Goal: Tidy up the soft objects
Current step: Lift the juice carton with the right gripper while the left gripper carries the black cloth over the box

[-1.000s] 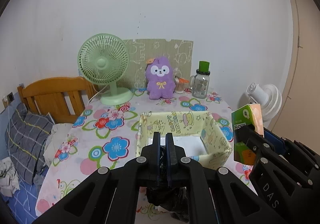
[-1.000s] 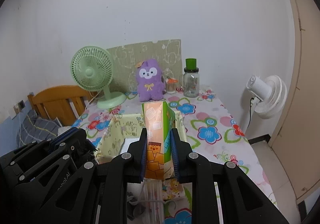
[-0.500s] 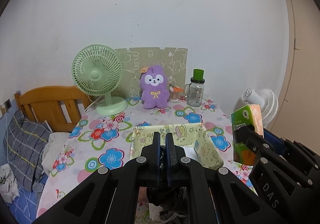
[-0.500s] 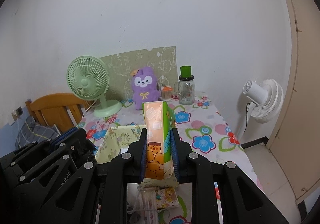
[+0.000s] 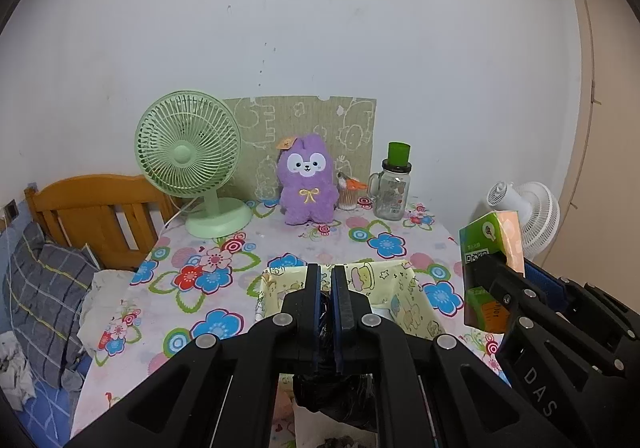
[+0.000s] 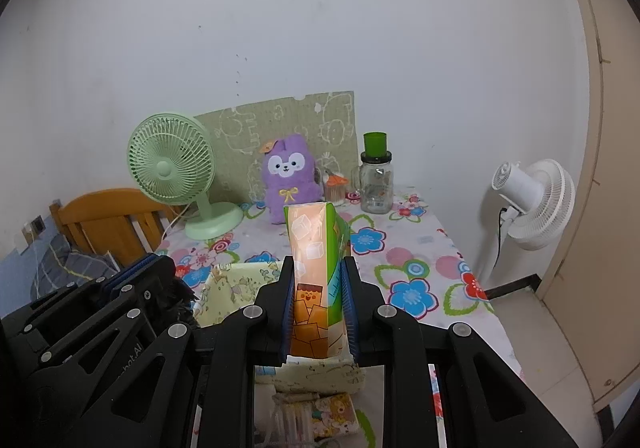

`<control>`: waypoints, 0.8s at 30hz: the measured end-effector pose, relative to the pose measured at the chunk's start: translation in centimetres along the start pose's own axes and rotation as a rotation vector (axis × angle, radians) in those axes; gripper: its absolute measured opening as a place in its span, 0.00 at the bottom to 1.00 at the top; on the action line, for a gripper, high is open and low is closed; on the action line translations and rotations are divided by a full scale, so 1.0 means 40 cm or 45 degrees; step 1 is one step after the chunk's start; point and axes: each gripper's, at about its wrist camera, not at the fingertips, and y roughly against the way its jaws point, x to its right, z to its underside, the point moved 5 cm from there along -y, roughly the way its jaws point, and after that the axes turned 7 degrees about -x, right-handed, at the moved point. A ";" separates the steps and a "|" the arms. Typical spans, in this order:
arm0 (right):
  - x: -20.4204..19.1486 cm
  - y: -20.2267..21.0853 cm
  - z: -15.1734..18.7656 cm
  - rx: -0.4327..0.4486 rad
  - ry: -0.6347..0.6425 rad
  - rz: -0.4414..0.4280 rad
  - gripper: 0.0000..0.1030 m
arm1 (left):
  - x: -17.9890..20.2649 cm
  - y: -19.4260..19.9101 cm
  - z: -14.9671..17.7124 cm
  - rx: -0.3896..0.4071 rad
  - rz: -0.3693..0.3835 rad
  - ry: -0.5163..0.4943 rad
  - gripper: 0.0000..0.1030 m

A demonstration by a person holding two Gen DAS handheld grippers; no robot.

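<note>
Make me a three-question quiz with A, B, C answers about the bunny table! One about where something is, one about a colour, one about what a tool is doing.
1. Where is the purple bunny plush?
A. in the yellow box
B. between the green fan and the glass jar
C. on the floor

2. What colour is the jar's lid?
A. red
B. blue
C. green

3. What is the right tool doing?
A. gripping the orange and green pack
B. open and empty
C. holding the fan

Answers:
1 B, since it sits upright on the flowered table with the fan on one side and the jar on the other.
2 C, as the cap on top is green.
3 A, because both fingers press the pack's sides.
</note>
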 end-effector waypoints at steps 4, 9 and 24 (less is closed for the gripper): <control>-0.001 -0.021 -0.011 -0.003 0.005 0.001 0.24 | -0.008 -0.025 -0.013 -0.011 0.000 0.012 0.02; -0.005 -0.051 -0.026 -0.014 0.008 -0.008 0.24 | -0.015 -0.053 -0.031 -0.006 -0.022 0.011 0.02; -0.005 -0.176 -0.048 -0.086 0.010 -0.049 0.24 | -0.033 -0.160 -0.058 -0.054 -0.023 0.029 0.02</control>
